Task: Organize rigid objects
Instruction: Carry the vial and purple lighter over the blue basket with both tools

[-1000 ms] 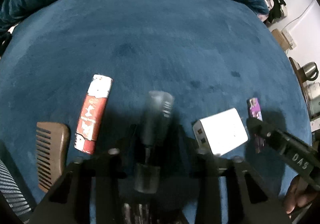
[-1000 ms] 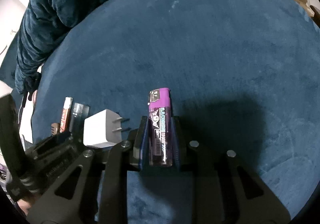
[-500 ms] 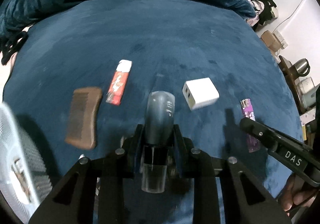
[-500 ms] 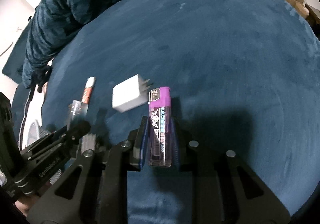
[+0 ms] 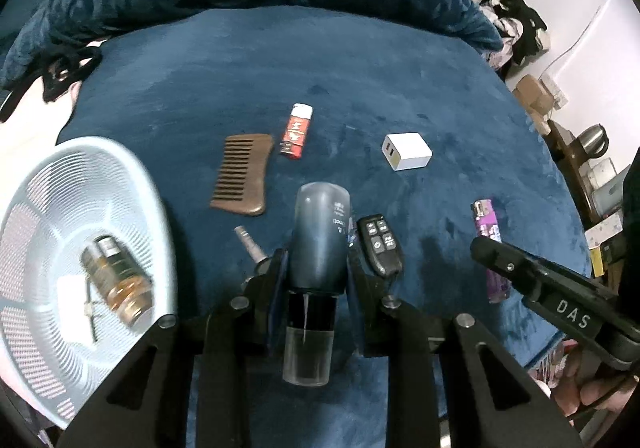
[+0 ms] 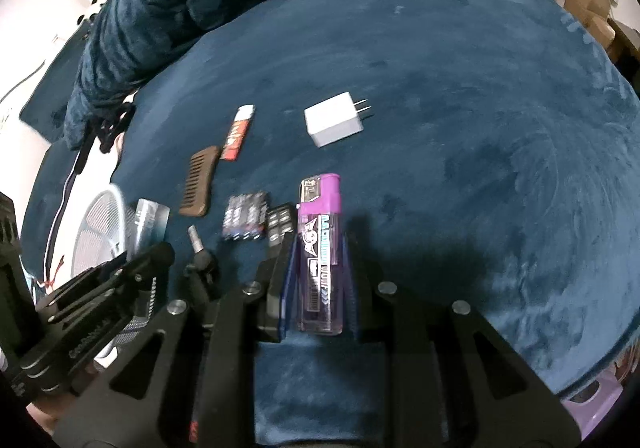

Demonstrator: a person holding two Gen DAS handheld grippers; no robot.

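The left gripper (image 5: 318, 268) is clamped on a dark bottle (image 5: 320, 236), and the right gripper (image 6: 320, 272) on a purple lighter (image 6: 320, 252). Both have lifted clear of the blue cloth (image 5: 400, 60), and the items below look smaller than a second ago. A white basket (image 5: 120, 184) has come into view at lower left, so drop-off looks next. Comb (image 5: 242, 174), red lighter (image 5: 296, 132), charger (image 5: 408, 152) and remote (image 5: 378, 244) remain on the cloth.

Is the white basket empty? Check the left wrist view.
No, the white basket already holds an amber glass bottle lying on its side.
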